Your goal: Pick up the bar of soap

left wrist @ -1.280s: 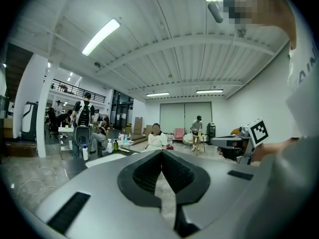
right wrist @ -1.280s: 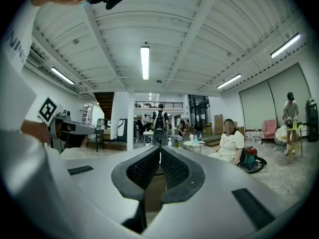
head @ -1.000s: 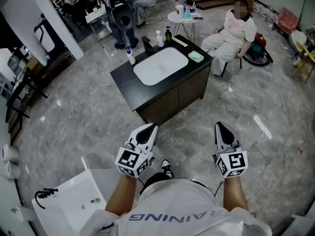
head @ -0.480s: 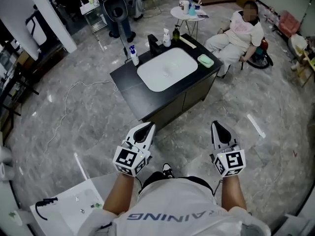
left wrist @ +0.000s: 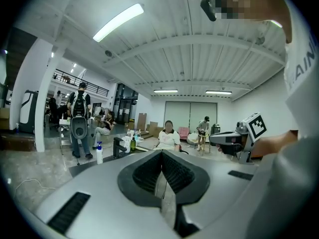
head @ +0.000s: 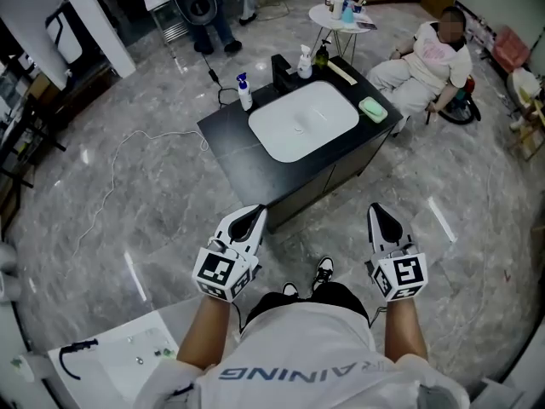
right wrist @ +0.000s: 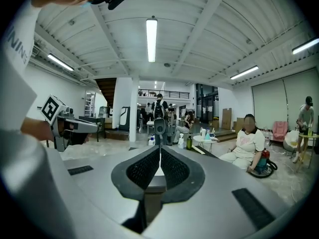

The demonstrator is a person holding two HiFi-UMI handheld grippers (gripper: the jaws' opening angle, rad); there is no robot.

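Both grippers are held low before the person's body, well apart from the vanity. Left gripper: jaws pressed together, nothing between them. Right gripper: likewise closed and empty. The bar of soap, pale green, lies on the black countertop just right of the white sink basin, near the counter edge. A spray bottle stands at the basin's far left corner. A seated person is beyond.

Black bench; white sink; pale green soap at its right edge; grey marbled floor; white bottle, blue top.
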